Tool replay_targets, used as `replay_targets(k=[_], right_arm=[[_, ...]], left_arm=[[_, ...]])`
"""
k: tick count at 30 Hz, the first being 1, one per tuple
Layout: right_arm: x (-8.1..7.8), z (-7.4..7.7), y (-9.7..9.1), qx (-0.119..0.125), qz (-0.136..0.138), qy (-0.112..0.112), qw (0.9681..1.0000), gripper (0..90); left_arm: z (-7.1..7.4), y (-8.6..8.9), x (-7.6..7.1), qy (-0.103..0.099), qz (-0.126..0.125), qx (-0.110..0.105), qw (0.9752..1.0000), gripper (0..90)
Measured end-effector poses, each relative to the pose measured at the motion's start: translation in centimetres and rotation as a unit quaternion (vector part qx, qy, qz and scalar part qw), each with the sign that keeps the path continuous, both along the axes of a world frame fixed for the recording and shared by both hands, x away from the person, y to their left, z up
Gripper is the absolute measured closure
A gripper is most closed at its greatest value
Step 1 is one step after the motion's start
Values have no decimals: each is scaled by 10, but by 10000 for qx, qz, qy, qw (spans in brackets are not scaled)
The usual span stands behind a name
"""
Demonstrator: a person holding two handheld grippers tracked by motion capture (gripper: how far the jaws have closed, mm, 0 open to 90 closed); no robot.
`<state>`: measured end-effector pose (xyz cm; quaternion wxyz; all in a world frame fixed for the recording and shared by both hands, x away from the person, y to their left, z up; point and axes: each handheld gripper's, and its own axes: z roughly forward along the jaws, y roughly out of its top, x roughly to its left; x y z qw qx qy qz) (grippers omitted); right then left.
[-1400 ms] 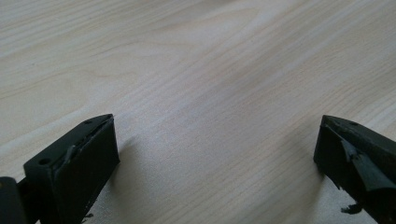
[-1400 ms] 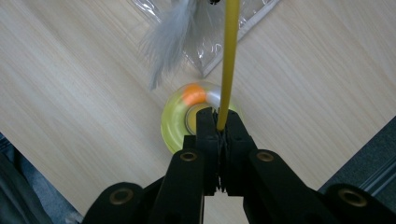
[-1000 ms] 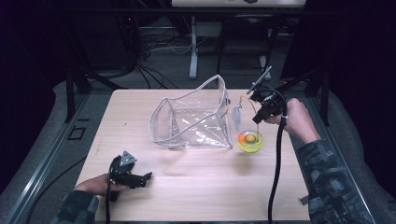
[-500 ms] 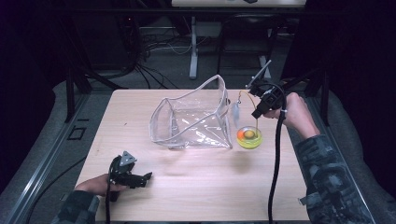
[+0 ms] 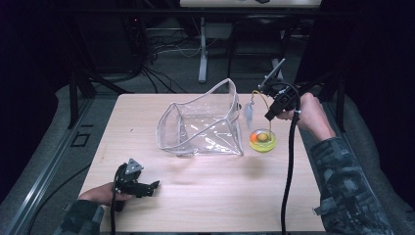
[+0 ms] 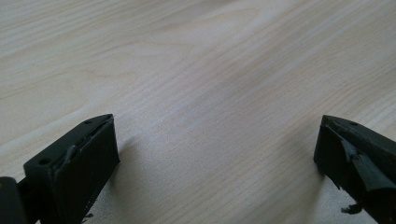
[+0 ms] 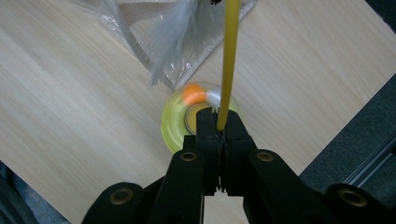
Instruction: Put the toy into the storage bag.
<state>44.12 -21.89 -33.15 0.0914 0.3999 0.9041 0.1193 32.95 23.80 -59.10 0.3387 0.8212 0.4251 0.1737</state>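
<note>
Right gripper point(image 7: 219, 126) clamped on yellow strip point(image 7: 229, 56) | left gripper point(image 6: 215, 154) wide, empty, over table point(image 6: 196, 70)

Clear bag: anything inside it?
Nothing seen inside the clear bag; the table shows through its walls. Creases and glare hide some of the interior.
</note>
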Motion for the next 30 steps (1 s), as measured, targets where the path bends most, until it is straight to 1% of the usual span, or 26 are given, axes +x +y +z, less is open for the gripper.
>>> replay_targets(k=[5, 9, 13, 16, 19, 22, 24, 30], right_arm=[[2, 8, 0, -9, -27, -90, 10000, 882], [3, 11, -1, 19, -50, -116, 9999, 883], [3, 14, -2, -19, -53, -142, 9999, 883], [2, 17, -2, 35, -79, -177, 9998, 883], [3, 22, -3, -13, -82, -208, 9997, 883], [1, 28, -2, 19, -66, -291, 9996, 882], [0, 30, -2, 17, -57, -297, 9995, 883], [2, 41, -1, 16, -54, -349, 9994, 882]], left_arm=[[0, 0, 0, 0, 0, 1, 10000, 0], [0, 0, 0, 1, 8, -5, 10000, 0], [0, 0, 0, 2, 13, -9, 10000, 0], [0, 0, 0, -2, -3, 4, 10000, 0], [0, 0, 0, -2, -4, 4, 10000, 0], [0, 0, 0, 0, 0, 1, 10000, 0], [0, 0, 0, 0, 1, 0, 10000, 0], [0, 0, 0, 3, 9, -6, 10000, 0]])
